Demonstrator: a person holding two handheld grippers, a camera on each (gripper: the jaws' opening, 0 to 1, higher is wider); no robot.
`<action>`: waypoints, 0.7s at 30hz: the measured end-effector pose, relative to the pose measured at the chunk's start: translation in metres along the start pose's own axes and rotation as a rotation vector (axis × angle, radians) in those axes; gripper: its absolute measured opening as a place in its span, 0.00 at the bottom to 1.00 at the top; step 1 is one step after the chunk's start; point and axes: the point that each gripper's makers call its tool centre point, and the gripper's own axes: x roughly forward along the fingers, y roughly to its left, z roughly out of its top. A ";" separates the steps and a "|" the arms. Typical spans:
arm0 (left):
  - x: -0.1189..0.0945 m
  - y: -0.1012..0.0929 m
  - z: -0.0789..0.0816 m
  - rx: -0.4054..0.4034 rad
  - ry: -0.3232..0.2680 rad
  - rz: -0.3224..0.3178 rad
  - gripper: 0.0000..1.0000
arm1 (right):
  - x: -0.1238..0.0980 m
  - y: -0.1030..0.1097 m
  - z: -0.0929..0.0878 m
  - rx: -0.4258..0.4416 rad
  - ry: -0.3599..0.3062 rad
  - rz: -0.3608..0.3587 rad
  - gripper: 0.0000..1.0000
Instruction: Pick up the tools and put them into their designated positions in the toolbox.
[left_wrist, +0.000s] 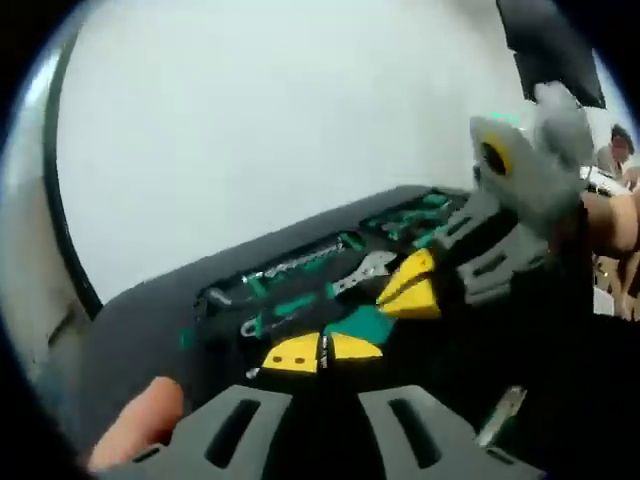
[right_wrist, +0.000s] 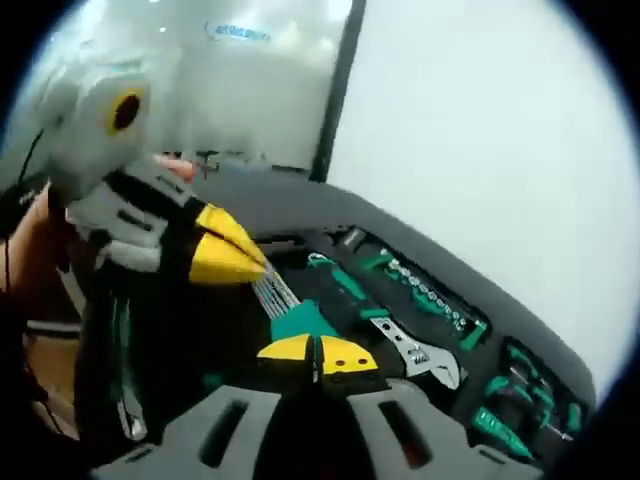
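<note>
Over the open toolbox (right_wrist: 300, 215), both claws meet at a green-handled tool (right_wrist: 300, 322). The right claw (right_wrist: 318, 352) is closed on its handle, while the left claw (left_wrist: 322, 350) looks closed just beside it. An adjustable wrench (right_wrist: 425, 355) lies seated in the toolbox tray, near the handle.

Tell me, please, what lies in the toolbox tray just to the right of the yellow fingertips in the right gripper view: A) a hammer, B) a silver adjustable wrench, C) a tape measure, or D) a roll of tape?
B: a silver adjustable wrench lies in its slot in the toolbox, just right of the right gripper, whose yellow fingertips meet over a green-handled tool.
</note>
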 end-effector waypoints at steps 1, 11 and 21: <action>0.005 0.003 -0.008 0.024 0.039 0.006 0.03 | 0.000 0.003 0.001 -0.040 0.002 0.003 0.01; -0.010 0.017 -0.017 -0.059 -0.086 0.065 0.05 | -0.018 -0.003 -0.011 0.141 0.043 0.004 0.09; 0.004 -0.013 -0.022 -0.026 -0.022 -0.035 0.05 | -0.016 0.008 0.003 -0.017 0.065 -0.066 0.05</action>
